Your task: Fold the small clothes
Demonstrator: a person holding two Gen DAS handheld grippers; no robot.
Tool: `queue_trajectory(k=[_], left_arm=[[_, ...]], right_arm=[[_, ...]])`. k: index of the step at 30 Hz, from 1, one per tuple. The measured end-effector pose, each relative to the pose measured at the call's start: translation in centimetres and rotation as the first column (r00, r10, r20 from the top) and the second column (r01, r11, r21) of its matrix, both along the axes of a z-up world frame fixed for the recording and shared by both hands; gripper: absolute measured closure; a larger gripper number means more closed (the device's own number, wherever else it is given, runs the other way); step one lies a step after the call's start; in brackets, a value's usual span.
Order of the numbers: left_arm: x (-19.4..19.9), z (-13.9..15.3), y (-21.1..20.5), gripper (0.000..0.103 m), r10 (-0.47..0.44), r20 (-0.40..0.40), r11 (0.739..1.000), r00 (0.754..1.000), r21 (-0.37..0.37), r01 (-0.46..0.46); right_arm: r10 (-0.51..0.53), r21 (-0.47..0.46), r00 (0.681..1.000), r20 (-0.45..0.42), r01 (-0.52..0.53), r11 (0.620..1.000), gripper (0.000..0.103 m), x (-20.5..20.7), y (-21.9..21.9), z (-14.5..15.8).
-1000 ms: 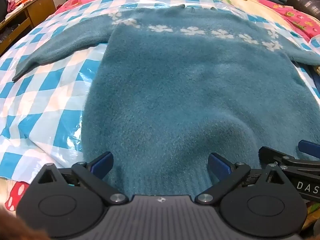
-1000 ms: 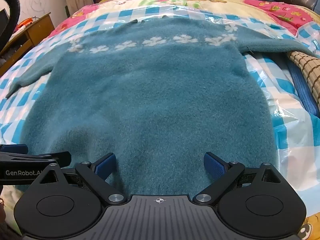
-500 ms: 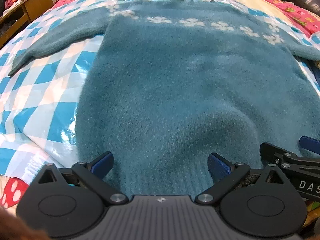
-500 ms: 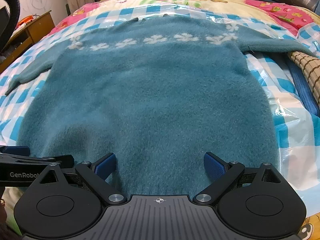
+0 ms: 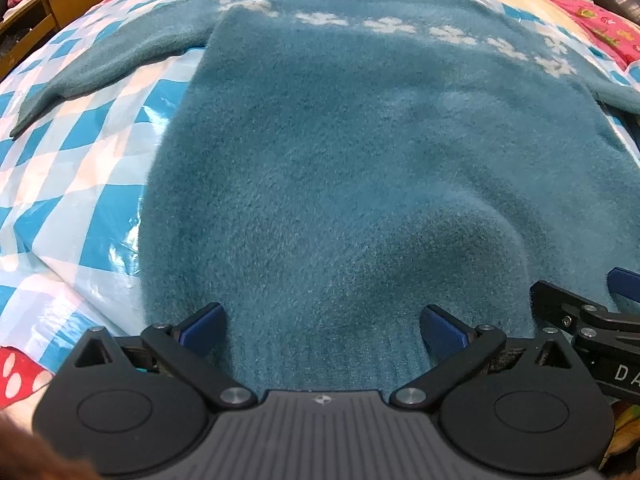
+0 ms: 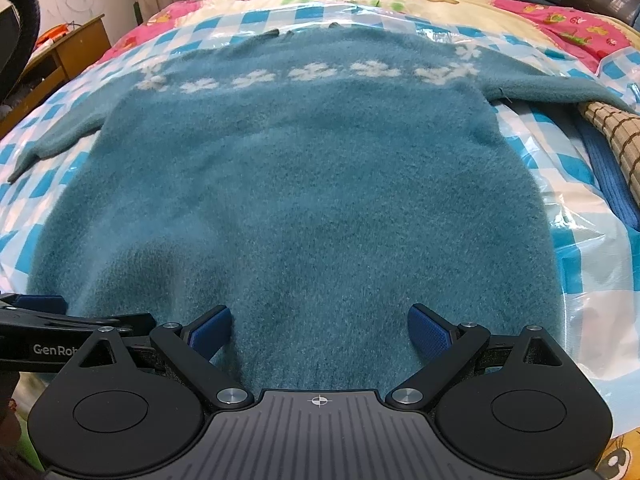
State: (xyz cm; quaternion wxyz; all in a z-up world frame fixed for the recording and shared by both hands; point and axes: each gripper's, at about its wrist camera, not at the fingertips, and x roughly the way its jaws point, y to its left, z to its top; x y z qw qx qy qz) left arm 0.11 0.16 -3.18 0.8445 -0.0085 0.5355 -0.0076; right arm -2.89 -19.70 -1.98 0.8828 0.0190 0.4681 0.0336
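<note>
A fuzzy teal sweater point(image 5: 360, 152) with a band of white flowers across the chest lies flat on a blue-and-white checked plastic sheet point(image 5: 80, 152), sleeves spread out. It also shows in the right wrist view point(image 6: 312, 184). My left gripper point(image 5: 322, 328) is open, its blue pads either side of the ribbed hem near the left half. My right gripper point(image 6: 320, 330) is open over the hem's right half. Each gripper's arm shows at the edge of the other's view. A raised bump sits in the fabric near the hem point(image 5: 452, 248).
The bed has a colourful cartoon bedspread point(image 6: 560, 16). A brown checked cloth point(image 6: 616, 136) and a blue garment point(image 6: 608, 176) lie at the right. A wooden desk point(image 6: 68, 56) stands at the far left.
Both grippers have moved slightly forward and lower over the sweater's hem. The jaws stay open. The sweater has not moved.
</note>
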Motion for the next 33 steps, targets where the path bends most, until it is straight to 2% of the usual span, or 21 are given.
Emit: queue_trajectory(k=[5, 23, 33], left_arm=[[0.2, -0.4, 0.5, 0.000, 0.017, -0.011, 0.999, 1.000, -0.033, -0.017], [0.1, 0.1, 0.7, 0.000, 0.017, -0.004, 0.999, 1.000, -0.050, -0.018], [-0.5, 1.0, 0.1, 0.000, 0.001, 0.032, 1.000, 0.999, -0.021, 0.000]], right_arm=[[0.000, 0.000, 1.000, 0.000, 0.000, 1.000, 0.006, 0.0, 0.0, 0.0], [-0.002, 0.005, 1.000, 0.004, 0.002, 1.000, 0.006, 0.0, 0.0, -0.1], [-0.003, 0.016, 1.000, 0.014, 0.003, 1.000, 0.006, -0.3, -0.2, 0.1]])
